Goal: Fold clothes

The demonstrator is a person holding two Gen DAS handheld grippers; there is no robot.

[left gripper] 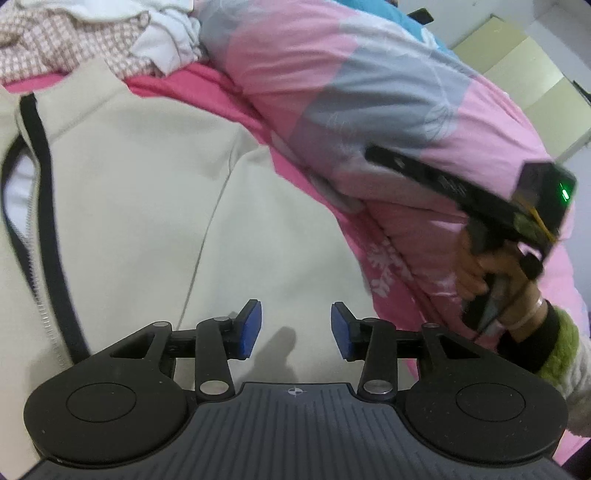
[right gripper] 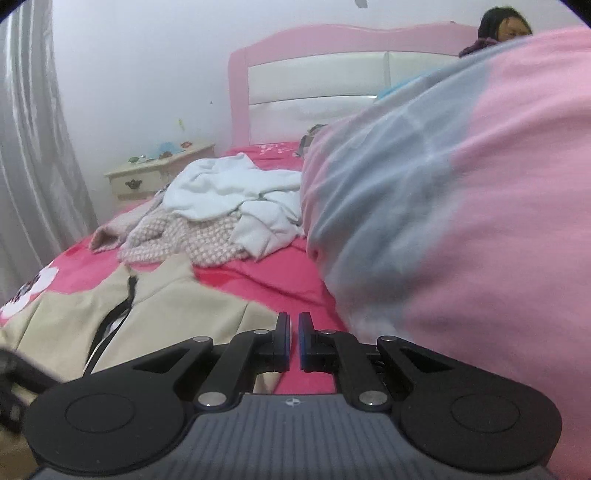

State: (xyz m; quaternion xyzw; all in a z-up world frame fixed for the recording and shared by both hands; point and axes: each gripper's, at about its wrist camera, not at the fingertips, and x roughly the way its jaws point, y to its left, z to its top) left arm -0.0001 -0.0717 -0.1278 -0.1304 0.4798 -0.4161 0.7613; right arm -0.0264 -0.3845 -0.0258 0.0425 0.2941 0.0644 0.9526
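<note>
A beige zip jacket (left gripper: 147, 184) with black zipper trim (left gripper: 40, 155) lies spread flat on the pink bed sheet (right gripper: 258, 273). My left gripper (left gripper: 296, 328) hovers over its lower part, blue pads apart and nothing between them. In the right wrist view the jacket (right gripper: 177, 314) lies low on the left. My right gripper (right gripper: 294, 341) is above the jacket's right edge, beside the quilt, its pads almost touching and holding nothing. The left wrist view also shows the right gripper (left gripper: 371, 152) from the side, blurred, held by a hand (left gripper: 476, 266) in front of the quilt.
A bulky pink and grey quilt (right gripper: 461, 203) fills the right side of the bed. A pile of white and checked clothes (right gripper: 229, 199) lies beyond the jacket. A pink headboard (right gripper: 314, 74), a nightstand (right gripper: 159, 170), a curtain (right gripper: 29, 147) and a person (right gripper: 506, 26) are further off.
</note>
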